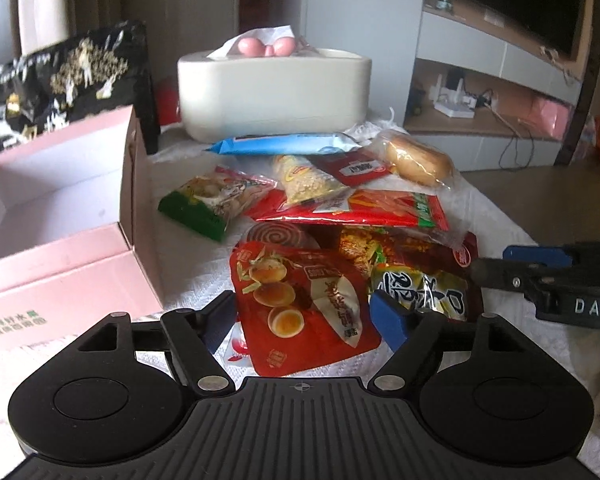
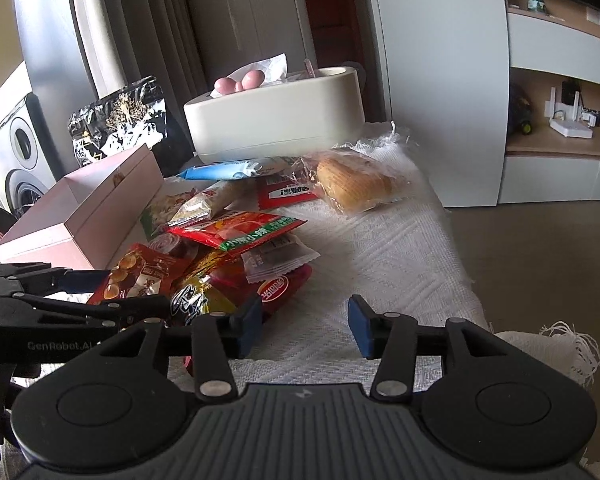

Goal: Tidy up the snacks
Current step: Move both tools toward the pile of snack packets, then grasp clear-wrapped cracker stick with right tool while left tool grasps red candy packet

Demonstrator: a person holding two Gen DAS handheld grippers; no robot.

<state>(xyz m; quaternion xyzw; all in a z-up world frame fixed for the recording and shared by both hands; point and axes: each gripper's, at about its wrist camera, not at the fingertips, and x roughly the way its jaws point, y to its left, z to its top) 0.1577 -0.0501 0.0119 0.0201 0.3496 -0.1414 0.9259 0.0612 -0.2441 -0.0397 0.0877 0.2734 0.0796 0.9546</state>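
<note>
Both tongs [image 1: 304,316] open, egg packet [image 1: 300,300] between.

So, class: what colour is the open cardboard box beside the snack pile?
Pink outside, white inside: the box shows best in the left wrist view.

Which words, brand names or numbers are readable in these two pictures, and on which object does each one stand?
"DAS": white letters on the black body of the right tool, cut off by the picture's edge.
"GenRobot.AI": faint letters on the black body of the left tool.
Green print on the pink cardboard box: too blurred to read.
Chinese print on the red egg snack packet and the yellow-black snack packet: not legible to me.
</note>
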